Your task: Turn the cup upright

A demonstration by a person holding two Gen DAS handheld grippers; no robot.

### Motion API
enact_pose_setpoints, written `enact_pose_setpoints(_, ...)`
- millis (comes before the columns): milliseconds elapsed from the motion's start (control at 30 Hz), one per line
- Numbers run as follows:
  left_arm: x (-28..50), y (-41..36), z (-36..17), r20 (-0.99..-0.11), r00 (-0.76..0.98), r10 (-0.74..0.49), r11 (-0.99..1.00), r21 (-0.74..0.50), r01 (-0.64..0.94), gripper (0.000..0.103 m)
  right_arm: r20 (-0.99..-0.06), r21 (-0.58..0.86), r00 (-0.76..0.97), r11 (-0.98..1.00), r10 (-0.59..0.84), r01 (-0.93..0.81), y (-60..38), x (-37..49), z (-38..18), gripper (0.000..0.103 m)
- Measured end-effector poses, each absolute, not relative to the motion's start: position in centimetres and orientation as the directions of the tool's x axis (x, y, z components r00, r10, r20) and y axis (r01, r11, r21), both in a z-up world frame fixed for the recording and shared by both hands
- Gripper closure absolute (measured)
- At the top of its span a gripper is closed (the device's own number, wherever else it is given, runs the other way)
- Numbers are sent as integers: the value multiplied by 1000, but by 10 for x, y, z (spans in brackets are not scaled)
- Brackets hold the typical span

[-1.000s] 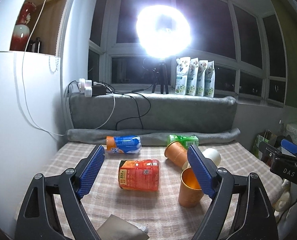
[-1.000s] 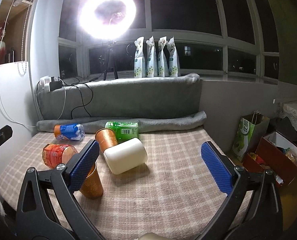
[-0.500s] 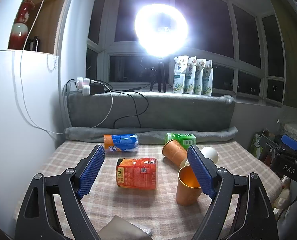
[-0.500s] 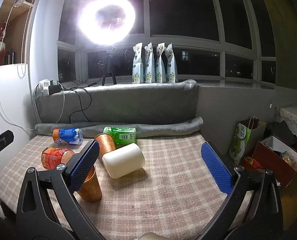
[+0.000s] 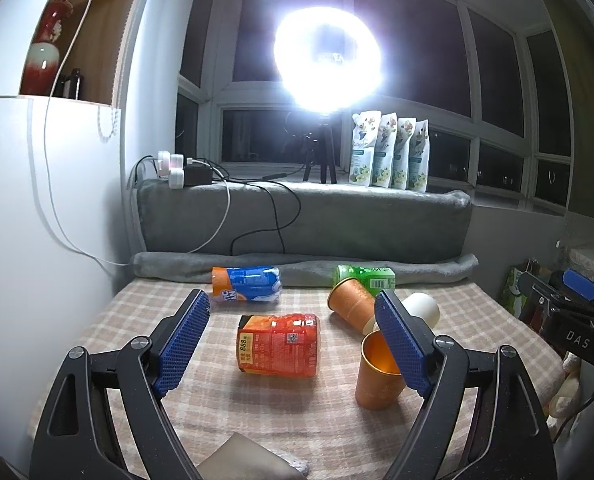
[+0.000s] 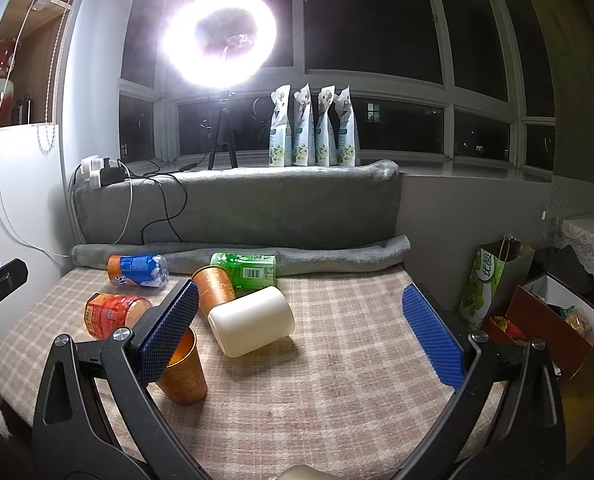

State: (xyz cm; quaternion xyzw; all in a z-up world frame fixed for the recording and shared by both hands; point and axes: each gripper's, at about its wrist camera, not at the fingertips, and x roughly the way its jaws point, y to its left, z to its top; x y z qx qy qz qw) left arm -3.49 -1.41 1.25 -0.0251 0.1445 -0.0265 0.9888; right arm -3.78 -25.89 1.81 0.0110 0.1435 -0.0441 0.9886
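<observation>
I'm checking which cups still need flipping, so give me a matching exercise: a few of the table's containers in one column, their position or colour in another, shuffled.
Things:
1. near orange cup
2. far orange cup
3. cream cup
4. green bottle

States:
A. lying on its side, pale and largest
B. standing upright, mouth up
C. lying against the grey rolled blanket
D. lying on its side, patterned orange

Pairs: 1-B, 2-D, 3-A, 4-C

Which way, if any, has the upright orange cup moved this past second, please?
No; the upright orange cup keeps its place beside the lying white cup.
</observation>
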Motion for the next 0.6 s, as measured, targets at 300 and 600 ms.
enact_pose_setpoints(300, -35, -14, 13, -285, 957, -56, 998, -55, 42, 18, -286, 8, 955, 996, -82, 88, -258, -37, 17, 0)
enact_pose_setpoints(600, -36, -15, 15, -268, 962, -50, 999, -33, 43, 18, -290, 6, 954, 996, -80, 85, -257, -35, 17, 0)
